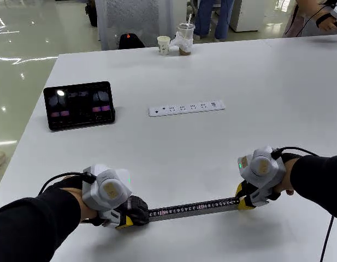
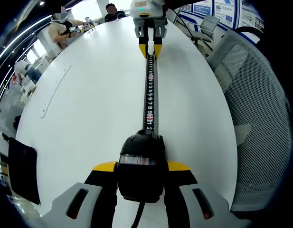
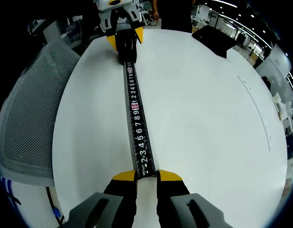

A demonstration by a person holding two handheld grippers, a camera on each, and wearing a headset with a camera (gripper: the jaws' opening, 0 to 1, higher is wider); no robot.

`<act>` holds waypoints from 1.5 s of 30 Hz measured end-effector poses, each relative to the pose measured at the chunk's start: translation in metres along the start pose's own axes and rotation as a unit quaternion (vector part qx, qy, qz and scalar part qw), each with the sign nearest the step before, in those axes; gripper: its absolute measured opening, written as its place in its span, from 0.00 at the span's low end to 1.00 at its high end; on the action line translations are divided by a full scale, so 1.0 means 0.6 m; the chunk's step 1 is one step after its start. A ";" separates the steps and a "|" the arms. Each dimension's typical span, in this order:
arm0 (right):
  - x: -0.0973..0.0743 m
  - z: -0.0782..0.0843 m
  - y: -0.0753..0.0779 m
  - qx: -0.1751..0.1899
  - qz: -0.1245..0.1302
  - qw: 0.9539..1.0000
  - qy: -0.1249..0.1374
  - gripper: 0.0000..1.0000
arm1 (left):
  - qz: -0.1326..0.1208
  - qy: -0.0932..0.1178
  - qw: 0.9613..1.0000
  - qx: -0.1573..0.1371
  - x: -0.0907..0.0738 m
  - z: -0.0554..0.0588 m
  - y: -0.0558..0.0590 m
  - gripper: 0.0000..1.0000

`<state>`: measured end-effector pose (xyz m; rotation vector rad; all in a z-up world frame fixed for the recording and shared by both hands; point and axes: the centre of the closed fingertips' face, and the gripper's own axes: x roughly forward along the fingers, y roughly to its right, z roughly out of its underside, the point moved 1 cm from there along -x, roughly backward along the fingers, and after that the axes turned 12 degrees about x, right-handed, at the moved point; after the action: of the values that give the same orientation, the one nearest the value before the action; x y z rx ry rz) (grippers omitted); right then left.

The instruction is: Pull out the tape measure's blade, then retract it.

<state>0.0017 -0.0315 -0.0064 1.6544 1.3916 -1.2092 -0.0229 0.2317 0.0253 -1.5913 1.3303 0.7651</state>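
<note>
Gripping case (image 2: pixel 140 164) and blade tip (image 3: pixel 143 167) — left tool (image 2: pixel 142 167), right tool (image 3: pixel 146 176)

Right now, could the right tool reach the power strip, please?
Probably not yet: the right tool is shut on the blade tip, though only bare table lies between it and the power strip.

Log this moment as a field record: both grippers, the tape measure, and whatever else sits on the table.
left gripper: shut on tape measure case
right gripper: shut on the blade tip
blade: pulled out, stretched straight between the grippers, numbers facing up
table: white
also on table: tablet, power strip, paper cup and plastic cup at the far edge
</note>
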 end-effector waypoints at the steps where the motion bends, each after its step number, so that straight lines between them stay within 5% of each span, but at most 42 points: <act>1: 0.000 0.001 0.001 0.000 0.001 1.000 0.000 0.13 | 0.000 0.001 1.000 -0.003 -0.001 0.001 0.000 0.32; 20: -0.013 -0.009 -0.001 -0.054 0.014 0.998 -0.010 0.13 | -0.009 0.000 1.000 -0.016 -0.046 0.001 -0.017 0.37; 30: -0.019 -0.023 -0.005 -0.033 0.027 0.999 0.013 0.20 | -0.032 0.016 0.996 -0.087 -0.067 0.021 -0.025 0.44; 38: -0.032 -0.030 -0.005 0.021 0.046 0.997 0.052 0.22 | -0.053 0.030 0.987 -0.147 -0.082 0.031 -0.028 0.51; 45: -0.044 -0.030 -0.006 0.094 0.065 0.989 0.098 0.32 | -0.086 0.063 0.971 -0.212 -0.094 0.042 -0.030 0.58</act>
<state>0.0021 -0.0240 0.0248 2.0096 1.2915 -1.1568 -0.0165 0.2784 0.0691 -2.0938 1.1449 0.8929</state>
